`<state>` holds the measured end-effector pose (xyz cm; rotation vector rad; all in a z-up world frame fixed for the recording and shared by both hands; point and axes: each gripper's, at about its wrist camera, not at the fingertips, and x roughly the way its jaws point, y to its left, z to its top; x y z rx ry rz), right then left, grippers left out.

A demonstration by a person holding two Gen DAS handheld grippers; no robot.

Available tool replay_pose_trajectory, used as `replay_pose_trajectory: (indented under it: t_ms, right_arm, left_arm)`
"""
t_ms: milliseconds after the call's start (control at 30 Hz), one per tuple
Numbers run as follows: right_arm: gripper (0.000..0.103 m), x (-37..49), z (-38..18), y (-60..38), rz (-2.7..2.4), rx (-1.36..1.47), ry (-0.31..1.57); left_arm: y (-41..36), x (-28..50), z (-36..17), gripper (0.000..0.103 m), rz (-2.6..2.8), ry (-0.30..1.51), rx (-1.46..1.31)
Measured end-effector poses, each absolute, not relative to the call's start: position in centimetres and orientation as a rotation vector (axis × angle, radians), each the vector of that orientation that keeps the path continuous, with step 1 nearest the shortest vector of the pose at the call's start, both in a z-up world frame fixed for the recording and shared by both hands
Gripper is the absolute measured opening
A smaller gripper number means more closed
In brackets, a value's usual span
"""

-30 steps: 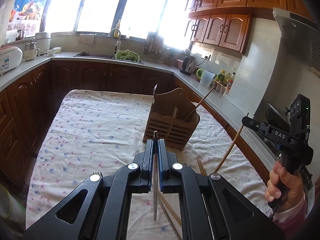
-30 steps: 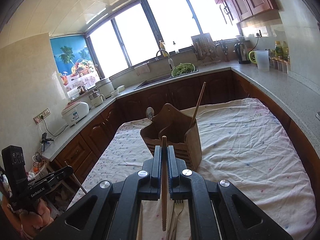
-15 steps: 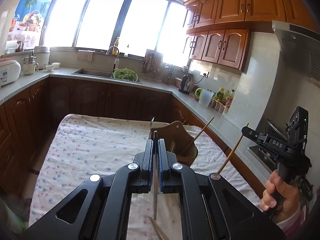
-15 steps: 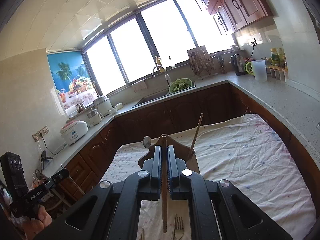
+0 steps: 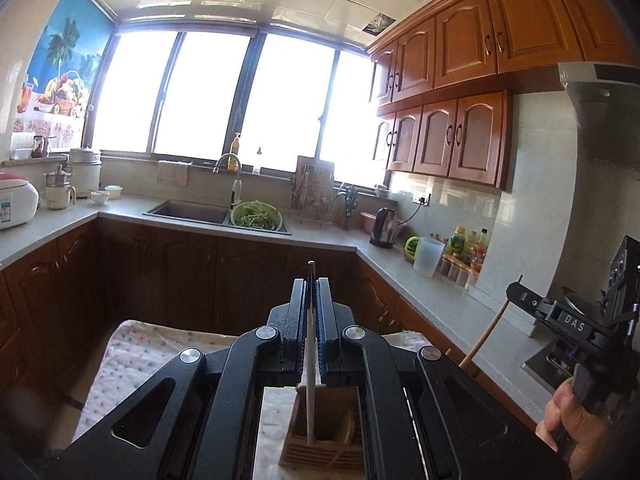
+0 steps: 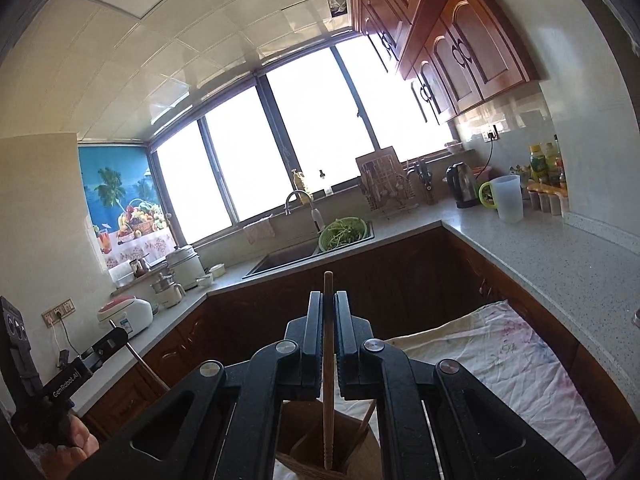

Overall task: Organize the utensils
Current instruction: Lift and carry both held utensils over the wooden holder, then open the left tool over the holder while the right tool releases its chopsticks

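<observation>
Left gripper (image 5: 311, 312): jaws clamped on thin metal utensil (image 5: 309, 364), hanging above wooden holder (image 5: 320, 446). Right gripper (image 6: 328, 320): clamped on wooden chopstick (image 6: 328, 380), tip inside holder; only right-wrist view shows second chopstick (image 6: 366, 420) leaning there.

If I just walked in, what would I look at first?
Probably the two black tools up front: the left tool pinches a thin metal utensil, the right tool a wooden chopstick, both above the wooden utensil holder. Behind them, bright windows glow over the sink.
</observation>
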<state>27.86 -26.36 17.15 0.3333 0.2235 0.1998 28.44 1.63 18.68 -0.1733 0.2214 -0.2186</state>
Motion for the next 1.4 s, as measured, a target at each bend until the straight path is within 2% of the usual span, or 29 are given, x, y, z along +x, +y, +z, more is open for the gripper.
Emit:
replay_pose_trajectory:
  t_ms: [233, 600, 1000, 1133, 1167, 1200, 1233, 1300, 1333, 1367, 1400]
  right_arm:
    - [0.005, 29.9, 13.6, -26.1, 0.168, 0.333, 0.239]
    - [0.005, 31.0, 8.0, -25.7, 0.162, 0.358, 0.338]
    - [0.006, 31.4, 7.7, -25.4, 0.163, 0.347, 0.376]
    - [0.017, 31.6, 7.6, -25.5, 0.179, 0.347, 0.394]
    - [0.031, 31.4, 7.7, -25.5, 0.183, 0.348, 0.39]
    - [0.047, 31.1, 7.8, -25.6, 0.183, 0.351, 0.382]
    - [0.051, 30.7, 8.0, -25.8, 0.185, 0.357, 0.371]
    - [0.053, 29.9, 8.4, -26.1, 0.19, 0.371, 0.35]
    - [0.054, 29.6, 8.5, -26.3, 0.193, 0.378, 0.345]
    - [0.062, 29.2, 8.7, -26.5, 0.202, 0.385, 0.338]
    - [0.072, 28.8, 8.8, -26.7, 0.205, 0.391, 0.331]
  left_arm:
    - [0.5, 32.8, 14.8, 0.003, -0.194, 0.278, -0.215]
    - [-0.4, 34.6, 8.9, 0.003, -0.176, 0.407, -0.221]
    - [-0.4, 34.8, 8.7, 0.004, -0.174, 0.416, -0.197]
    - [-0.1, 34.9, 8.9, 0.007, -0.204, 0.44, -0.208]
    - [0.0, 34.7, 9.0, 0.01, -0.205, 0.441, -0.207]
    - [0.1, 34.5, 9.0, 0.016, -0.204, 0.438, -0.205]
    - [0.1, 34.3, 9.1, 0.028, -0.199, 0.437, -0.203]
    - [0.4, 33.6, 9.0, 0.043, -0.19, 0.429, -0.21]
    - [0.6, 33.3, 9.0, 0.046, -0.187, 0.429, -0.214]
    - [0.8, 33.1, 8.9, 0.05, -0.182, 0.438, -0.217]
    - [1.0, 32.8, 8.8, 0.059, -0.176, 0.449, -0.222]
